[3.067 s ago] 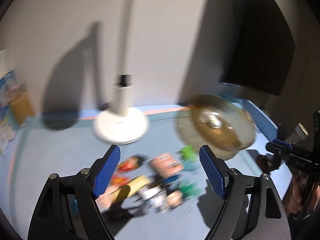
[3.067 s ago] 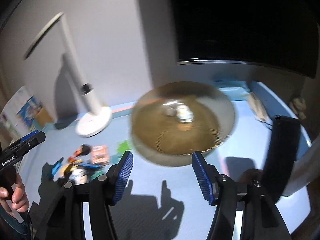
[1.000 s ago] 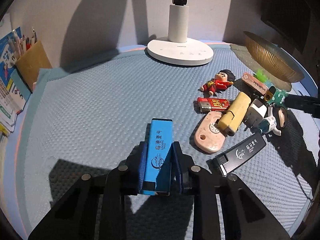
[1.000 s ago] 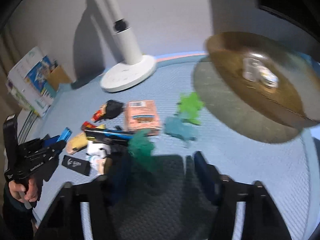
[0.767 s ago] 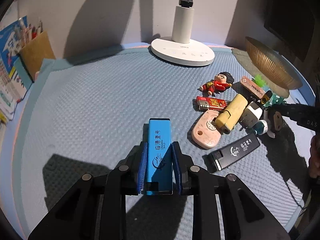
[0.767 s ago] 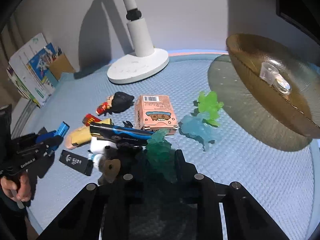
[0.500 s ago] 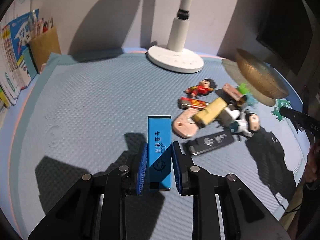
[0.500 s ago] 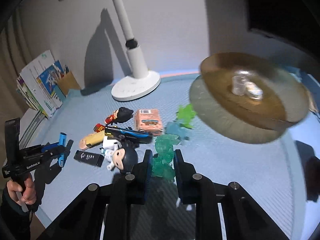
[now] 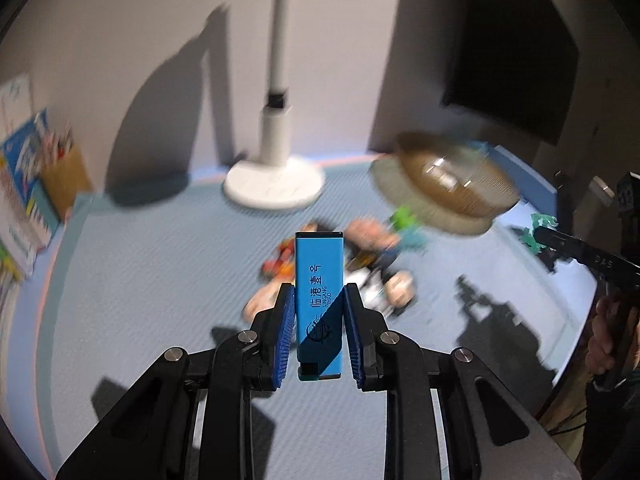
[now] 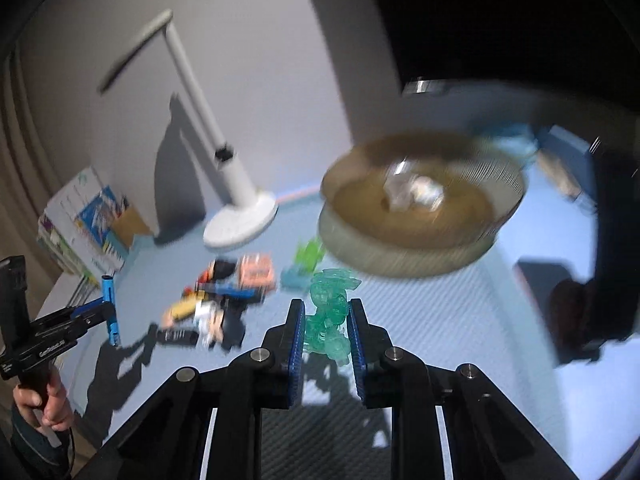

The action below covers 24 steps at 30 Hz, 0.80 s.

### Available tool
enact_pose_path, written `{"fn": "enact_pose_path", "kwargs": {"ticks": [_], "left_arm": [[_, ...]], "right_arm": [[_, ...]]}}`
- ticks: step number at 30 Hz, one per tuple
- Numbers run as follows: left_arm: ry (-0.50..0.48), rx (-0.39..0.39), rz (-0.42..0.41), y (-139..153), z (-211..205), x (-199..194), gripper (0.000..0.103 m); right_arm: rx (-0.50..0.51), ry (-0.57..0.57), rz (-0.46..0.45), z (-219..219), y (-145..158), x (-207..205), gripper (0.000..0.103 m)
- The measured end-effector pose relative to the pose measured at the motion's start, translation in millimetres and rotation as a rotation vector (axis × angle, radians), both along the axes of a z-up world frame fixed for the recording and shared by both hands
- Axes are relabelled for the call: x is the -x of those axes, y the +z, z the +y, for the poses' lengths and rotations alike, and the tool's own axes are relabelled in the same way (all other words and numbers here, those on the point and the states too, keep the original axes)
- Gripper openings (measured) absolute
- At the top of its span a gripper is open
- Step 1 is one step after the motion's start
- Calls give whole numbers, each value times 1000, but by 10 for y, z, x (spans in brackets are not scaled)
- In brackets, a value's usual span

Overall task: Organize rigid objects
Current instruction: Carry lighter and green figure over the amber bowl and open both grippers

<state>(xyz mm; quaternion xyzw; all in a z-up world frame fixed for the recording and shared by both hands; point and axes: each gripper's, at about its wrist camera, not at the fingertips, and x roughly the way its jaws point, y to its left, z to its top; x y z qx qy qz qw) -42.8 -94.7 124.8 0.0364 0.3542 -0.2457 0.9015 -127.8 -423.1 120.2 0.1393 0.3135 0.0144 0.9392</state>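
The amber ribbed bowl (image 10: 424, 208) sat on the blue mat (image 9: 152, 264), holding a small clear item too blurred to name. The left gripper (image 9: 319, 322) clenched the blue lighter (image 9: 319, 300) upright; the right gripper (image 10: 327, 330) gripped the green translucent figure (image 10: 330, 316). Half a second earlier both rode lower — since then they had lifted clear of the toy pile (image 10: 224, 300), nearer the bowl. A white lamp (image 9: 275, 184) stood against the grey wall.

A woven, matt blue mat (image 9: 140, 264) covers the counter. The blue lighter (image 9: 319, 276) looks like smooth plastic, the green figure (image 10: 330, 312) translucent and glossy, the ribbed amber bowl (image 10: 424, 200) glassy.
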Motion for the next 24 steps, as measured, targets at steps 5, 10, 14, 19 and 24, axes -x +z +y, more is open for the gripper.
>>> {"fn": "enact_pose_path", "kwargs": {"ticks": [5, 10, 14, 19, 24], "left_arm": [[-85, 52, -74, 487, -430, -109, 21], [-180, 93, -123, 824, -1061, -311, 21], [-240, 72, -87, 725, -1636, -561, 21], [-288, 53, 22, 313, -2208, -877, 21], [-315, 26, 82, -2, -2529, -975, 21]], "right_arm": [[74, -87, -95, -238, 513, 50, 21], [41, -152, -148, -530, 821, -59, 21], [-38, -184, -103, -803, 754, -333, 21], [-232, -146, 54, -1106, 249, -814, 21], [-225, -139, 132, -1134, -40, -1022, 21]]}}
